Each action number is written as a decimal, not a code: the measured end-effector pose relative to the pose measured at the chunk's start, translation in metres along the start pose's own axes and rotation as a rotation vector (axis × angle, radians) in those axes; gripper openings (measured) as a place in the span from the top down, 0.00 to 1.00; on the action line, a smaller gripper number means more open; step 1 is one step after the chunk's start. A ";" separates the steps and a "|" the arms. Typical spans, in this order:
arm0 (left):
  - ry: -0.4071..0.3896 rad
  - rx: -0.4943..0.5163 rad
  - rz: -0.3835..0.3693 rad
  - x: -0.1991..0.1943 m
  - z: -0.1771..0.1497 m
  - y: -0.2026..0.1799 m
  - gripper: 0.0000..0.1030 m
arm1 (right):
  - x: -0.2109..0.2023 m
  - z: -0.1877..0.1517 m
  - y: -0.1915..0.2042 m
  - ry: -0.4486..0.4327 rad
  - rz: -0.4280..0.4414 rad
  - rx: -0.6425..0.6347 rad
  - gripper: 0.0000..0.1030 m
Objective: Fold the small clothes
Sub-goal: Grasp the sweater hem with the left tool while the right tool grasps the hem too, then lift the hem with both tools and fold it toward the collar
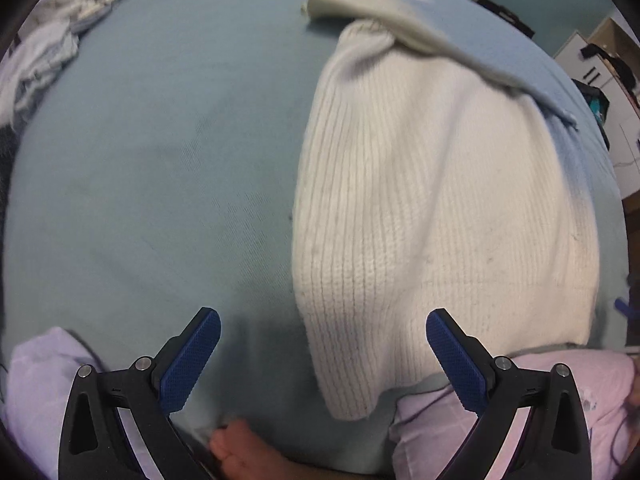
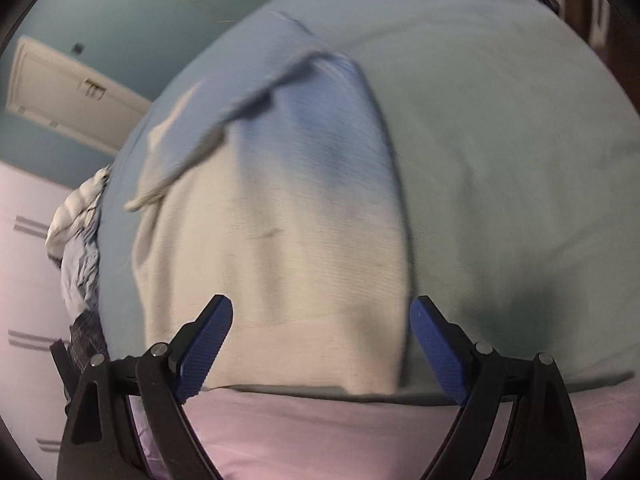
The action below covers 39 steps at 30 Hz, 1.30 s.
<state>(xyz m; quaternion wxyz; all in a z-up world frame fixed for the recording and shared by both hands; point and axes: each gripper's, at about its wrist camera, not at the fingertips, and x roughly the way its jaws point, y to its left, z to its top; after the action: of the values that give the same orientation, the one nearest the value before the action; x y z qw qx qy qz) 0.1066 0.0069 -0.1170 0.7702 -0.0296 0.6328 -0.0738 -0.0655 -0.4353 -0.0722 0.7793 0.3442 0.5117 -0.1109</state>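
The white ribbed knit garment [image 1: 436, 216] lies flat on the blue-green sheet [image 1: 160, 160], its body running away from you and one sleeve [image 1: 400, 20] thrown across the far end. Your left gripper [image 1: 323, 354] hangs with fingers spread wide and empty over the near left edge; your right gripper [image 2: 321, 344] is equally wide and empty above the near hem. Judged from this layout, the fold has not begun: lower each gripper onto a hem corner, pinch through both knit layers, not the sheet, and lift evenly so the soft ribbing does not stretch or skew
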 end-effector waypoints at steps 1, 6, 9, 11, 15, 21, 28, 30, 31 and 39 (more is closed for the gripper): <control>0.029 -0.011 -0.021 0.010 0.001 0.001 0.00 | 0.007 -0.001 -0.009 0.032 -0.008 0.036 0.15; 0.121 -0.059 -0.115 0.040 0.005 0.001 0.00 | 0.027 0.005 -0.030 0.142 0.024 0.159 0.18; 0.159 -0.052 -0.123 0.052 -0.006 -0.005 0.00 | 0.033 -0.003 -0.024 0.212 -0.015 0.111 0.19; 0.153 0.016 -0.061 0.054 -0.010 -0.018 0.00 | 0.042 -0.007 -0.019 0.257 -0.034 0.090 0.24; 0.140 0.054 -0.034 0.055 -0.012 -0.036 0.01 | 0.048 -0.008 0.000 0.270 -0.110 -0.015 0.24; 0.117 0.087 -0.032 0.051 -0.015 -0.062 0.36 | 0.058 -0.020 0.026 0.329 -0.115 -0.147 0.30; 0.112 -0.050 -0.204 0.040 -0.011 -0.050 0.89 | 0.049 -0.019 0.028 0.270 -0.060 -0.102 0.86; 0.092 -0.033 -0.208 0.030 -0.012 -0.052 0.89 | 0.044 -0.021 0.040 0.231 -0.072 -0.153 0.88; 0.074 -0.028 -0.217 0.021 -0.014 -0.049 0.90 | 0.039 -0.022 0.046 0.209 -0.067 -0.174 0.88; -0.126 -0.099 -0.370 -0.070 0.017 -0.034 0.90 | -0.028 -0.006 0.073 -0.022 0.162 -0.168 0.89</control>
<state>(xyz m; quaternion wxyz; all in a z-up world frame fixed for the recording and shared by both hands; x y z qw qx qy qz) 0.1077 -0.0169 -0.0407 0.7792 -0.1878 0.5700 -0.1807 -0.0441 -0.3823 -0.0185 0.8174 0.3167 0.4811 -0.0079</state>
